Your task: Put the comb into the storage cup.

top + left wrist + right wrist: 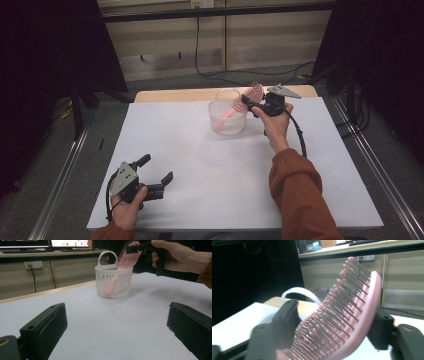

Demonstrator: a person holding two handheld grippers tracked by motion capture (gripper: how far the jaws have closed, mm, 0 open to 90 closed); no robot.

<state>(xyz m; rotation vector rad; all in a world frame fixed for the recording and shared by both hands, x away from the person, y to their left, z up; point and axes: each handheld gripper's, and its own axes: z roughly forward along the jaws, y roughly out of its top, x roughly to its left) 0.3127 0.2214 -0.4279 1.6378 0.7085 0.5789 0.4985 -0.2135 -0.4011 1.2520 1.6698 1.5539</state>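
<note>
A white slotted basket (228,126) with a hoop handle stands on the far middle of the white table (200,165). A pink hairbrush (255,91) leans in it, handle down inside and bristled head above the rim. My right gripper (248,98) is at that head. In the right gripper view the hairbrush (352,315) lies between the jaws of the right gripper (335,312), bristles toward one pad and its back by the other, with no clear squeeze. My left gripper (158,167) rests open near the front left, nothing between its jaws (116,315). The left gripper view shows the basket (113,282) and brush (128,255) ahead.
The white sheet covers a wooden table whose far edge (175,94) shows behind the basket. Metal rails (60,185) run along both sides on the floor. Cables (210,70) lie on the floor beyond the table.
</note>
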